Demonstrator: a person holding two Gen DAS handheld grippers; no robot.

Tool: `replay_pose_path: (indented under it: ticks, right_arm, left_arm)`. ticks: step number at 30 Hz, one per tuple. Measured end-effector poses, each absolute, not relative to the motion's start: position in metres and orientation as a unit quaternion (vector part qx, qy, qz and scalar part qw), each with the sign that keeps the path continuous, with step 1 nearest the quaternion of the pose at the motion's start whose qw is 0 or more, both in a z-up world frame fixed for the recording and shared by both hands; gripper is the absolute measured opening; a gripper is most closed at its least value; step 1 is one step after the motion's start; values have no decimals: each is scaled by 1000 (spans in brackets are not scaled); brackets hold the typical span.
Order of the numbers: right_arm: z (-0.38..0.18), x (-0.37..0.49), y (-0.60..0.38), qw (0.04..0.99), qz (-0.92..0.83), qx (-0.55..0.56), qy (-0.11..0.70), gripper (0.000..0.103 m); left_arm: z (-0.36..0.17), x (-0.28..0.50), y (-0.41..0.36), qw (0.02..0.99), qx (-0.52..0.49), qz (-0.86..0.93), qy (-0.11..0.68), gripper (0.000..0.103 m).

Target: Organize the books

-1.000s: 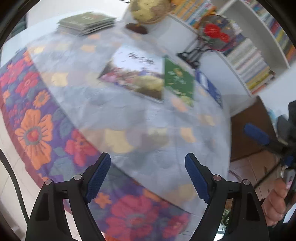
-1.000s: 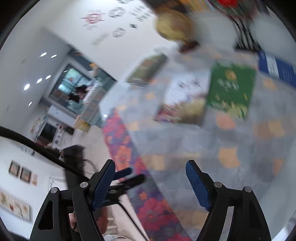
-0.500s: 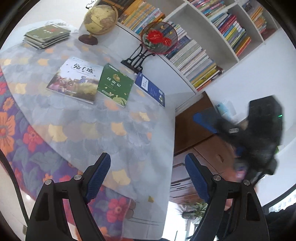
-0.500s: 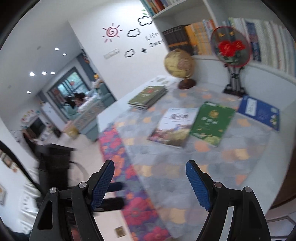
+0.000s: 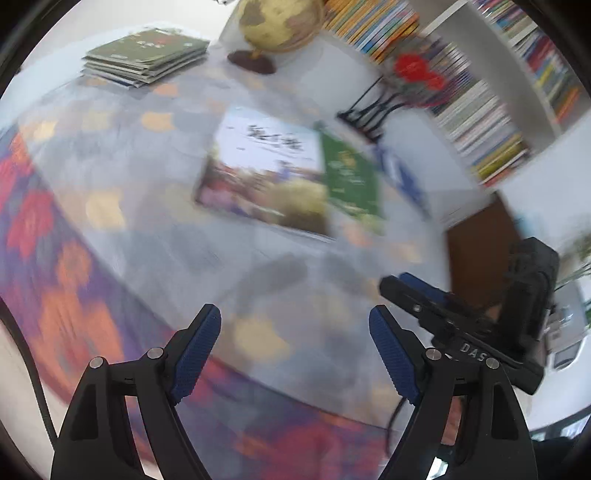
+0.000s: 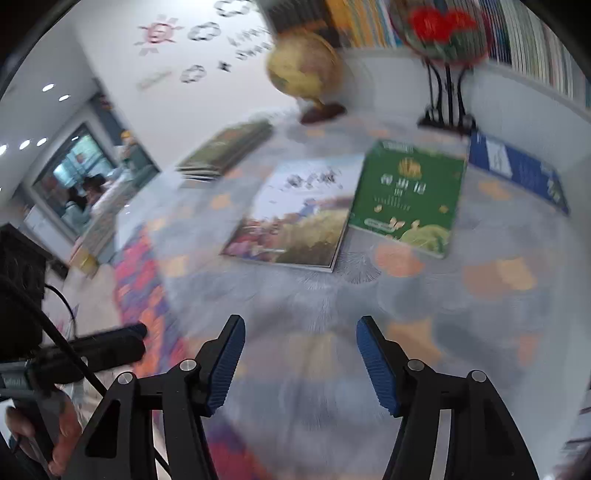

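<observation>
Three books lie flat side by side on the leaf-patterned table: a large picture book (image 5: 266, 184) (image 6: 295, 218), a green book (image 5: 351, 181) (image 6: 406, 199) and a blue book (image 5: 402, 173) (image 6: 517, 170). A stack of green books (image 5: 144, 55) (image 6: 225, 147) sits at the far left. My left gripper (image 5: 294, 319) hangs open and empty above the table's near part. My right gripper (image 6: 300, 328) is over the near tablecloth with its jaws closing and nothing between them; it also shows in the left wrist view (image 5: 424, 295). Both views are motion-blurred.
A globe (image 5: 280, 22) (image 6: 303, 70) and a round fan ornament with red flowers (image 5: 417, 74) (image 6: 443, 29) stand at the table's back. Behind them is a bookshelf (image 5: 491, 122) packed with books. A flowered cloth (image 5: 48, 258) hangs over the left edge.
The right gripper's jaws have narrowed and it has tipped down toward the table, so the books look nearer. The left view has swung back over the table, with the right gripper closer beside it.
</observation>
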State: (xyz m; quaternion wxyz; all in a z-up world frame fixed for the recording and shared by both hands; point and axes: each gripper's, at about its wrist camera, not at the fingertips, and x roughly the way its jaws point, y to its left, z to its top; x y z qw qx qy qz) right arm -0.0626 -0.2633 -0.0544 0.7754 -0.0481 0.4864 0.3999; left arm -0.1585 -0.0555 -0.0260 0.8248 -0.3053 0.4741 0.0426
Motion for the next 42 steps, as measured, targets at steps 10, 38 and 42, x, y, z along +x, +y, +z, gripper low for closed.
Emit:
replay_pose_path:
  ticks: [10, 38, 42]
  right_arm:
    - [-110, 6, -180, 792, 284, -39, 539, 54]
    - [-122, 24, -165, 758, 302, -51, 575, 41]
    - [-124, 31, -178, 745, 319, -4, 585, 42]
  left_arm:
    - [-77, -59, 31, 805, -236, -29, 544, 54]
    - [-86, -42, 43, 781, -290, -34, 552, 62]
    - [-62, -59, 72, 777, -431, -116, 444, 62]
